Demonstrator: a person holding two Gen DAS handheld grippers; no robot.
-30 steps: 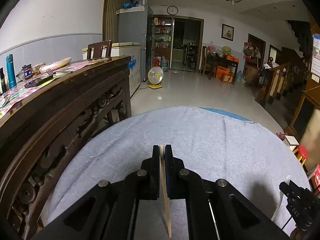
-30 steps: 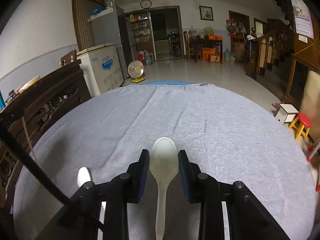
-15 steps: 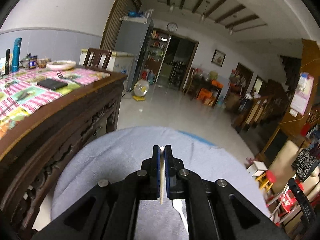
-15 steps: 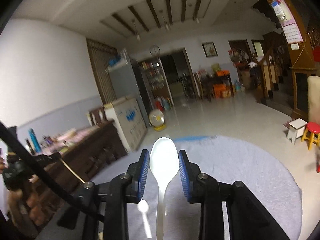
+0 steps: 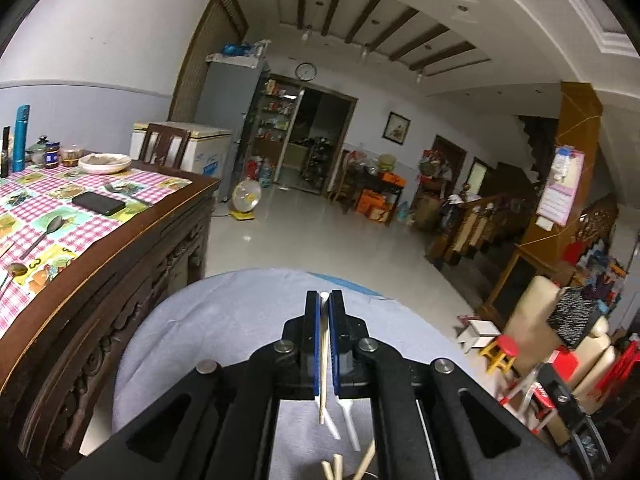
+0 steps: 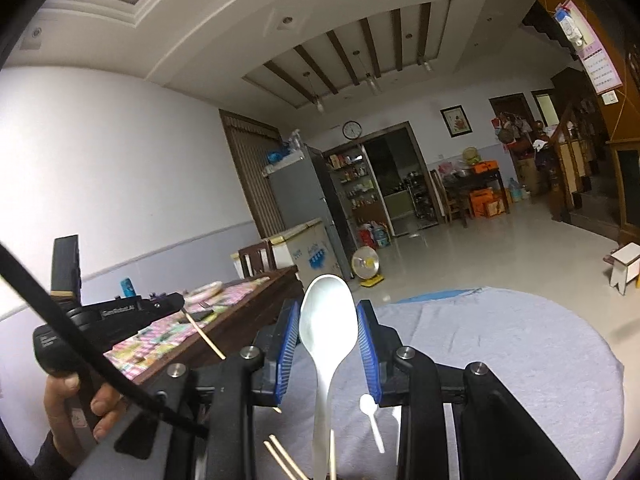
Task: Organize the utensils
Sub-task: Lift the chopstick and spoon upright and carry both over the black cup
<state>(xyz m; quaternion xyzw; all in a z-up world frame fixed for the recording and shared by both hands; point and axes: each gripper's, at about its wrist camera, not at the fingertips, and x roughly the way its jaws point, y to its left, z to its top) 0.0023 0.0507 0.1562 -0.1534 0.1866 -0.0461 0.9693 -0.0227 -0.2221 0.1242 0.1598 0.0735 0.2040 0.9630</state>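
Grey cloth (image 5: 224,320) covers the round table below me, with a carved wooden sideboard (image 5: 120,264) to the left and a tiled living room beyond. I have both tools raised well above the cloth.

My left gripper (image 5: 324,300) is clenched on a thin wooden chopstick (image 5: 322,396), which runs down between the blue pads and pokes out below them. From the right wrist view I can see that stick (image 6: 206,338) slanting out of the tool's tip. My right gripper (image 6: 329,322) holds a white plastic spoon (image 6: 328,320) by the edges of its bowl, handle hanging down toward me.

Under the tools, near the bottom of both views, more chopsticks (image 6: 280,458) stand or lean together; I cannot make out what holds them. A small white spoon (image 6: 370,418) and white plastic handles (image 5: 348,420) lie on the cloth.

Both pieces look very light. I judge the chopstick stiff but narrow, prone to pivoting in the pads, so a grip nearer its middle would steady it. The spoon's smooth, curved bowl seems slippery; its flat handle would be the surer place to take hold.
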